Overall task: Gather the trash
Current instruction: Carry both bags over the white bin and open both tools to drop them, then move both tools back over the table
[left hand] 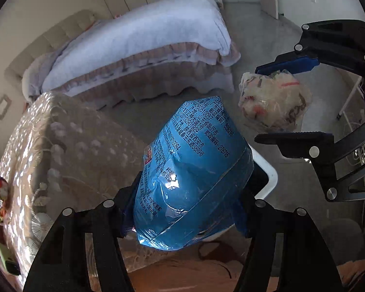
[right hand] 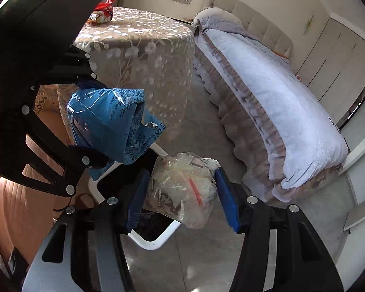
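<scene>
Red wrapper [right hand: 104, 12] left on counter [right hand: 138, 48], uncollected. My left claw [left hand: 189, 204] clenched on blue snack bag [left hand: 194, 170], held over white-rimmed bin [right hand: 158, 241]. My right claw [right hand: 182, 194] grasping clear crumpled bag [right hand: 182, 189] beside it. Risk: slick film slips, or release off-centre, trash misses bin, lands on floor.

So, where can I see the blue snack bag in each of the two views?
Left wrist view: the blue snack bag fills the lower centre, clamped in the left gripper.
Right wrist view: the same bag is at left of centre, above and left of the clear plastic bag.
Shared landmark: the bed with its pale blue cover.
</scene>
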`<state>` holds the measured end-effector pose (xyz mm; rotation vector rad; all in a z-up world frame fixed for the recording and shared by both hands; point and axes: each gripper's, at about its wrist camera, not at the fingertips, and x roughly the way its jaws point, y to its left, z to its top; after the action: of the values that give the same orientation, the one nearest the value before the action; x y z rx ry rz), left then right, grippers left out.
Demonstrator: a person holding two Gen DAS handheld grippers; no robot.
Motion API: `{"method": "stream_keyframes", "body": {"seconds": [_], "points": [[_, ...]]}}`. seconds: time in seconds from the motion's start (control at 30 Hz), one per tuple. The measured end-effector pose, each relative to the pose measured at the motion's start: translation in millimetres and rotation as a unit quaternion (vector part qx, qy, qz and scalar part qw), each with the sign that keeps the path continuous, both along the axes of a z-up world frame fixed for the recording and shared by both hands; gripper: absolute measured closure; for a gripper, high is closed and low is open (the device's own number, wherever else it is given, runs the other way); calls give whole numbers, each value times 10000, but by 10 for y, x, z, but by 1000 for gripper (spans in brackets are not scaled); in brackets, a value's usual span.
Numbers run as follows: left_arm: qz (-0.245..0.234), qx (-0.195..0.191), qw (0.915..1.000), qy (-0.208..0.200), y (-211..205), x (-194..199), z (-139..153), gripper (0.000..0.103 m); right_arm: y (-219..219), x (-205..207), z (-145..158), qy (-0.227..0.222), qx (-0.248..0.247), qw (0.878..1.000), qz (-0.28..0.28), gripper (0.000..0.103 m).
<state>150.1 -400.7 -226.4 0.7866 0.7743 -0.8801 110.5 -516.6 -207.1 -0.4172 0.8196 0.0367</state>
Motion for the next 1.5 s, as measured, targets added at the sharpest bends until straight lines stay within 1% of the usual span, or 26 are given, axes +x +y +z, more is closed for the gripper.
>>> {"method": "stream_keyframes", "body": {"seconds": [0.07,0.13,0.23,0.27,0.3,0.33,0.37,0.4,0.43,0.5,0.6,0.7,0.83,1.0,1.07,1.23,1.3,1.37,1.43,1.5], "points": [[-160,278,9993,207,-131,75,-239,41,-69,76,-221,309,-55,9994,130,46],[-274,550,9976,318,-253,144,-446,41,-108,150,-420,574,-153,9980,237,46],[-383,784,9945,587,-349,296,-693,41,-165,271,-667,895,-115,9952,380,46],[-418,820,9930,741,-368,358,-763,34,-176,287,-738,948,-132,9945,418,46],[-454,862,9908,935,-384,406,-841,26,-202,310,-813,1025,-102,9936,466,41],[-485,925,9882,1117,-426,396,-904,4,-225,334,-875,1136,-71,9923,491,16],[-525,972,9865,1208,-449,410,-959,5,-253,345,-933,1164,-87,9919,507,2],[-562,1058,9852,1225,-467,414,-1014,5,-279,365,-995,1251,-94,9907,526,5],[-602,1130,9847,1182,-481,393,-1069,5,-307,393,-1055,1403,-101,9888,492,5],[-677,1209,9838,1139,-487,360,-1126,5,-311,406,-1128,1528,-137,9870,469,5],[-734,1170,9828,1224,-488,335,-1141,5,-294,395,-1181,1572,-216,9861,489,5],[-734,1127,9837,1196,-503,351,-1126,5,-298,391,-1165,1537,-204,9866,510,5],[-722,1074,9856,1092,-466,291,-997,5,-314,386,-1076,1421,-207,9882,538,5],[-706,885,9903,805,-409,211,-730,5,-264,291,-831,1113,-286,9919,539,5],[-646,729,9929,685,-379,176,-575,5,-249,244,-697,940,-311,9937,524,5],[-439,111,9985,297,-263,50,-82,5,-212,76,-260,306,-333,9983,356,5],[-255,-133,9996,30,-184,-17,139,5,-180,4,-61,19,-335,9991,245,5],[41,-319,9989,-326,-93,-69,359,5,-119,-65,138,-267,-359,9989,126,5],[414,-481,9959,-639,44,-106,579,5,-31,-111,308,-531,-450,9976,-24,5],[774,-729,9910,-808,230,-119,796,5,99,-151,493,-825,-482,9954,-79,5]]}}
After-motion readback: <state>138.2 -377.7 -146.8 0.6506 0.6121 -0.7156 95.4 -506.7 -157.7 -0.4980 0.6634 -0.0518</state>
